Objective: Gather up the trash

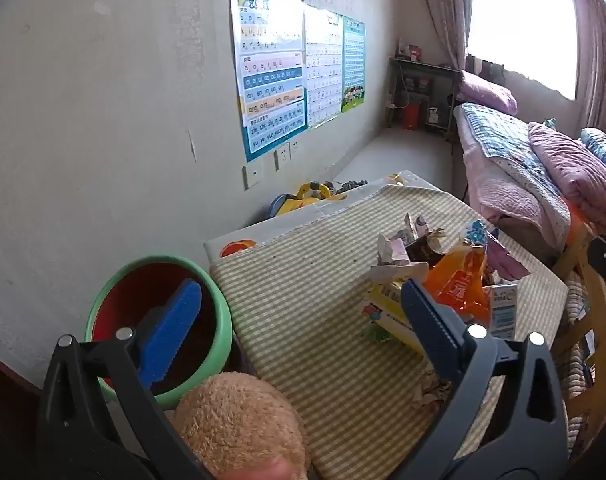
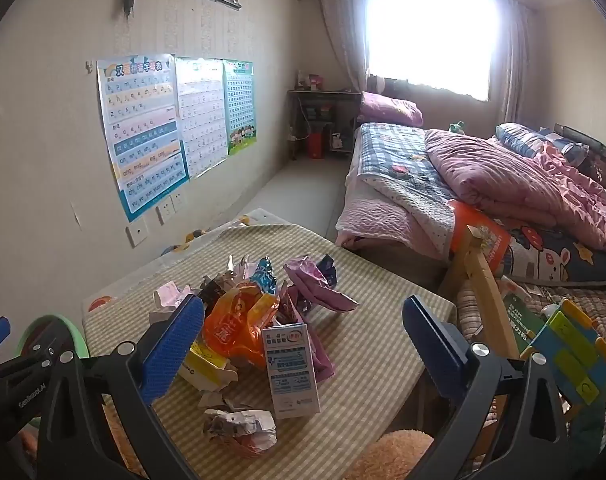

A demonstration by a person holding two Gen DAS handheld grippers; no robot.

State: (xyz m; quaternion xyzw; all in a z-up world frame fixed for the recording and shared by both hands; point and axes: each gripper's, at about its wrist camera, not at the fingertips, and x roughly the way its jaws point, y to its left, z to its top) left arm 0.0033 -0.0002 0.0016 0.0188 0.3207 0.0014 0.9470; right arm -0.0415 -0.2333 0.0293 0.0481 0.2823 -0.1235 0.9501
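Note:
A pile of trash lies on the striped table [image 2: 363,364]: an orange plastic bag [image 2: 239,320], a white and blue carton [image 2: 291,368], purple wrappers [image 2: 315,284], a yellow box [image 2: 207,364] and a crumpled paper ball [image 2: 239,428]. The orange bag [image 1: 463,284] and the carton [image 1: 503,312] also show in the left wrist view. A green-rimmed bin [image 1: 163,328] with a red inside stands left of the table. My left gripper [image 1: 299,324] is open and empty, between bin and pile. My right gripper [image 2: 303,348] is open and empty, above the pile.
A tan plush toy [image 1: 239,428] lies at the table's near edge. A wooden chair [image 2: 483,300] with a colourful toy [image 2: 563,356] stands right of the table. A bed [image 2: 483,184] with pink quilts is beyond. Posters [image 2: 143,128] hang on the left wall.

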